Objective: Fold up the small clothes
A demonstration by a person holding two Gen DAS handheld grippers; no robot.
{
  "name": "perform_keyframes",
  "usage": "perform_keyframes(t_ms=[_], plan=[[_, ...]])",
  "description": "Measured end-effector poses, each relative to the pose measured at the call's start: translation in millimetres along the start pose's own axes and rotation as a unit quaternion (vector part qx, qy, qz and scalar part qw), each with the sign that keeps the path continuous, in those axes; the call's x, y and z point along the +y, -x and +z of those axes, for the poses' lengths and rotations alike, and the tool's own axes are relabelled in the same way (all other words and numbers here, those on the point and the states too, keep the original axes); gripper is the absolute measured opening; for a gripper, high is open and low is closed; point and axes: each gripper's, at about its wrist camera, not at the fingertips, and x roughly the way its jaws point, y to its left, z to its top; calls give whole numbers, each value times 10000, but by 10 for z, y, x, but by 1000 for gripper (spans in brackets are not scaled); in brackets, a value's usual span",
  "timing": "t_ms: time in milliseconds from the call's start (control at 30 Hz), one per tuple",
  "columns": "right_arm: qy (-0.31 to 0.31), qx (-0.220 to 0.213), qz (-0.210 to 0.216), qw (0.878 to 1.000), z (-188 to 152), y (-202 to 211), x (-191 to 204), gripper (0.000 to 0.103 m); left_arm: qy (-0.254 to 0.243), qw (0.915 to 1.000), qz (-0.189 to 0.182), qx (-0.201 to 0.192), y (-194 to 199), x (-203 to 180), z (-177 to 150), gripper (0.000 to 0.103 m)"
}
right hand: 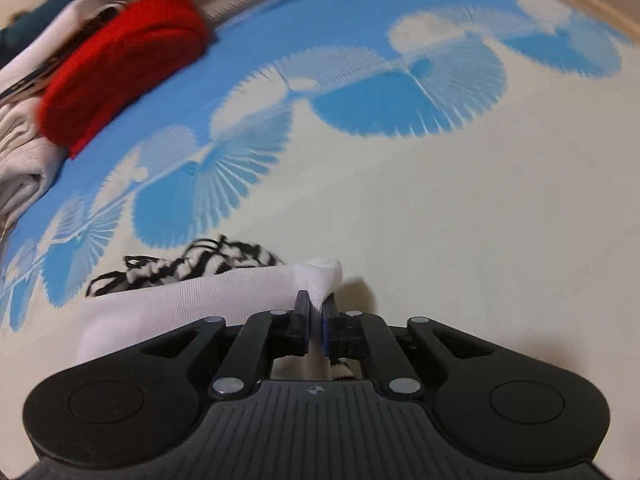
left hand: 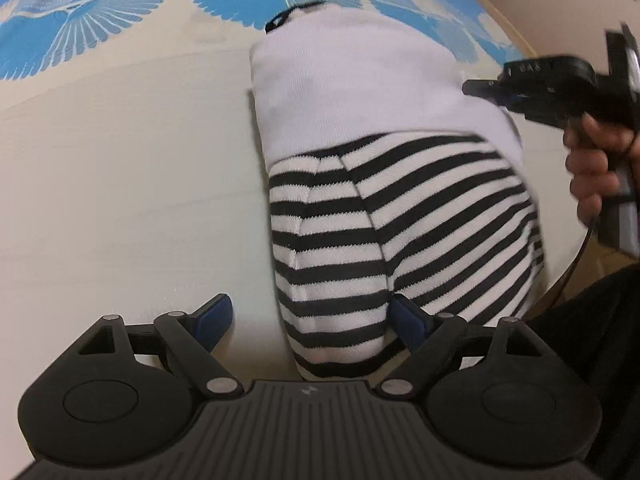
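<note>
A small garment lies on the patterned cloth, its white half (left hand: 360, 92) farther away and its black-and-white striped half (left hand: 400, 220) nearer. My left gripper (left hand: 310, 318) is open, and the near end of the striped half lies between its blue pads (left hand: 212, 316). My right gripper (left hand: 480, 89), held by a hand (left hand: 592, 168), is at the garment's right edge. In the right wrist view my right gripper (right hand: 318, 304) is shut on a bunched corner of the white fabric (right hand: 320, 276). Striped fabric (right hand: 200, 264) shows beyond it.
The surface is a cream cloth (left hand: 120, 160) with blue fan shapes. A pile of clothes topped by a red knit (right hand: 120, 68) and pale folded pieces (right hand: 24, 160) sits at the far left. A wooden edge (left hand: 500, 12) runs along the right.
</note>
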Motion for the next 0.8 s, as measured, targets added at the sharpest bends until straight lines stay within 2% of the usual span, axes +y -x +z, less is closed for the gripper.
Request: perform_keyframes(t_ms=[33, 67, 133, 200, 267, 300, 367, 433, 600, 700, 800], plan=[[27, -72, 61, 10000, -2, 58, 9, 21, -12, 10000, -20, -57, 45, 5, 11, 89], [-21, -105, 193, 9998, 5, 90, -23, 40, 22, 9999, -56, -130, 89, 18, 21, 89], [-219, -164, 715, 9971, -23, 237, -106, 60, 223, 9990, -274, -284, 174, 50, 63, 89], [-377, -108, 1292, 9908, -75, 363, -174, 60, 413, 9970, -470, -447, 230, 95, 113, 89], [-413, 162, 1518, 9874, -145, 380, -228, 61, 634, 9945, -558, -618, 266, 121, 179, 89], [-288, 379, 1451, 9883, -178, 346, -233, 61, 782, 9928, -599, -686, 276, 139, 207, 89], [226, 936, 1013, 9902, -289, 188, -210, 61, 1075, 9886, -740, -758, 276, 157, 285, 89], [447, 1197, 731, 9891, -364, 84, -228, 68, 1358, 9837, -945, -710, 194, 221, 412, 90], [219, 1058, 631, 9921, -331, 104, -298, 72, 2119, 9709, -997, -498, -165, 526, 665, 91], [247, 899, 577, 9940, -305, 113, -283, 74, 2357, 9620, -1315, -406, -385, 598, 709, 93], [74, 1121, 448, 9927, -361, 7, -326, 83, 2424, 9571, -1531, -431, -532, 605, 756, 95]])
